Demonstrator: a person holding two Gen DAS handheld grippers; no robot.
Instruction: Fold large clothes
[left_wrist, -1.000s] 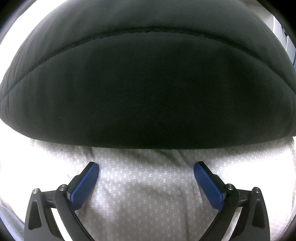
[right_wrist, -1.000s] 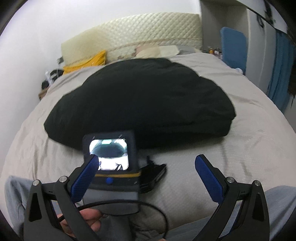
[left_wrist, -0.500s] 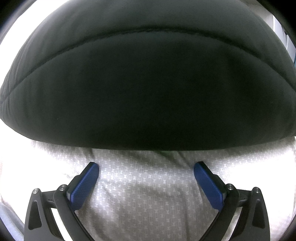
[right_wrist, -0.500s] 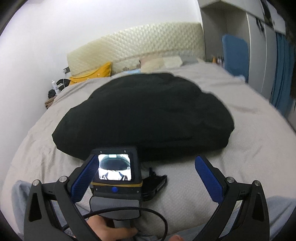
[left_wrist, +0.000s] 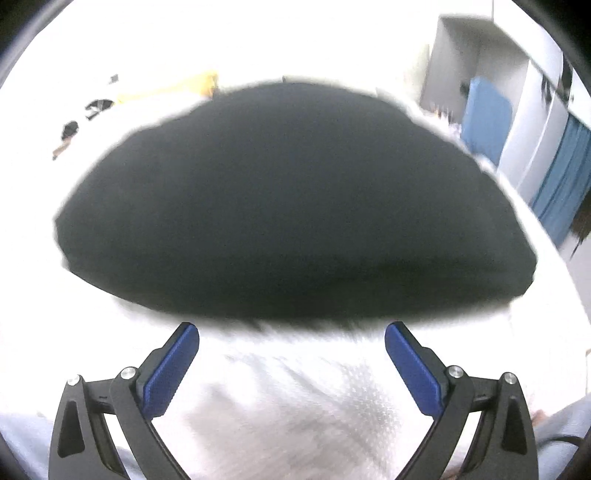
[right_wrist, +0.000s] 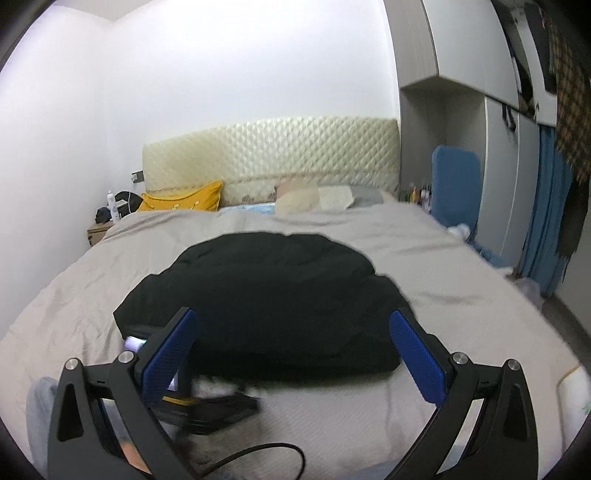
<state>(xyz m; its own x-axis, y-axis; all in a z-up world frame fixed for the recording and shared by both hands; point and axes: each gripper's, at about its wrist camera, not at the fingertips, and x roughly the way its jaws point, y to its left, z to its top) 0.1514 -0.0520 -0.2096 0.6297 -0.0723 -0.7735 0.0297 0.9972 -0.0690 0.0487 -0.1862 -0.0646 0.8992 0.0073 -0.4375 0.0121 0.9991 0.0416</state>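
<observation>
Between the spread blue pads of the left gripper (left_wrist: 291, 334) lies only pale bedcover; its jaws are released and grasp nothing. Just ahead of them sits the black garment (left_wrist: 288, 206), a thick folded bundle on the bed (right_wrist: 461, 280), its long axis running crosswise to both grippers. The right gripper (right_wrist: 291, 323) is likewise released and empty, and looks farther back and higher, though blur makes that uncertain. The left seems nearer the garment's front edge.
</observation>
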